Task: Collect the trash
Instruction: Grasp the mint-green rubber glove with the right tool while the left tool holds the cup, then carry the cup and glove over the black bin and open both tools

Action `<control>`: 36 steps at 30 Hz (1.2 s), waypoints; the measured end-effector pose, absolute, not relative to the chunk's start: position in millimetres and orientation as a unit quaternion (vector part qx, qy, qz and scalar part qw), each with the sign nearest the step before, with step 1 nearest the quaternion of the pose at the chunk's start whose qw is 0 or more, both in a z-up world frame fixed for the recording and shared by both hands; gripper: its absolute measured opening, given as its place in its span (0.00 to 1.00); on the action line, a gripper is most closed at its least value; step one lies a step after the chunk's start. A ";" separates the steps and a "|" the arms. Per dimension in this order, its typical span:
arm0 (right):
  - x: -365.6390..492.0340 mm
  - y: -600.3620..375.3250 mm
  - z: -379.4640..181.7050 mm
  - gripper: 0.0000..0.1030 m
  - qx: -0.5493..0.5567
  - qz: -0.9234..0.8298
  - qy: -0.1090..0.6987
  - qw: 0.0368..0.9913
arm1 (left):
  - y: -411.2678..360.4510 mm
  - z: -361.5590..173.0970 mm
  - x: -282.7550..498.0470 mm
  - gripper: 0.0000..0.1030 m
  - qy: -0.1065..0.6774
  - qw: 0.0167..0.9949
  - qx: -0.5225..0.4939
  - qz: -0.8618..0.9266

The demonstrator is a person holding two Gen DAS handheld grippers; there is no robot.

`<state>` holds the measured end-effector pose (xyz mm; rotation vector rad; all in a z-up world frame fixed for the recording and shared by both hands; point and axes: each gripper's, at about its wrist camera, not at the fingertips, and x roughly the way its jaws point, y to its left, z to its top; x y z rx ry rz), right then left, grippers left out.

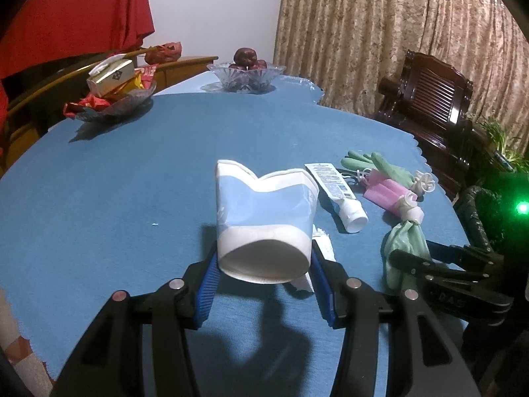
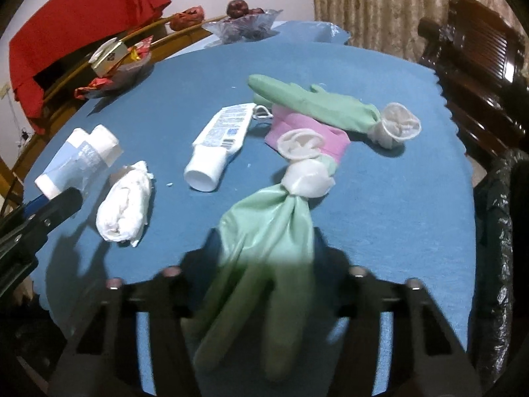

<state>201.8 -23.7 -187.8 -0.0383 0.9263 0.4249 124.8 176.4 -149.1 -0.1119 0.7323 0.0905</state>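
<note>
Your left gripper (image 1: pixel 264 284) clamps the crushed paper cup (image 1: pixel 264 218). Your right gripper (image 2: pixel 264 281), lower centre, stands parted around the green glove (image 2: pixel 264 231), whether gripping I cannot tell.

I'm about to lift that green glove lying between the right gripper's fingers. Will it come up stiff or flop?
Probably floppy: the green glove lies limp and creased on the blue tablecloth, its fingers draped toward the right gripper. Its shiny skin may slip in the grip. Its bunched white cuff touches the pink glove, so that could drag along.

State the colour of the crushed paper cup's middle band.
Light blue between white bands on the crushed paper cup; clearest in the left wrist view.
</note>
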 end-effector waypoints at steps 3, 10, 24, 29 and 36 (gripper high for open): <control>199.1 -23.7 -182.1 0.23 -0.010 0.212 0.435 0.875 | 175.7 -149.0 124.5 0.49 0.358 0.931 -0.054 0.045; 193.3 -35.1 -153.7 0.13 -0.002 0.213 0.402 0.891 | 173.4 -142.0 123.8 0.49 0.348 0.935 -0.051 0.042; 166.8 -82.1 -84.6 0.13 0.014 0.201 0.333 0.921 | 127.2 -104.2 127.1 0.49 0.313 0.949 -0.038 -0.005; 156.9 -111.5 -67.6 0.13 0.017 0.181 0.314 0.932 | 95.9 -91.8 130.2 0.49 0.301 0.952 -0.033 -0.036; 139.5 -168.6 -53.6 0.13 0.029 0.136 0.296 0.945 | 37.6 -79.5 134.6 0.49 0.289 0.953 -0.021 -0.093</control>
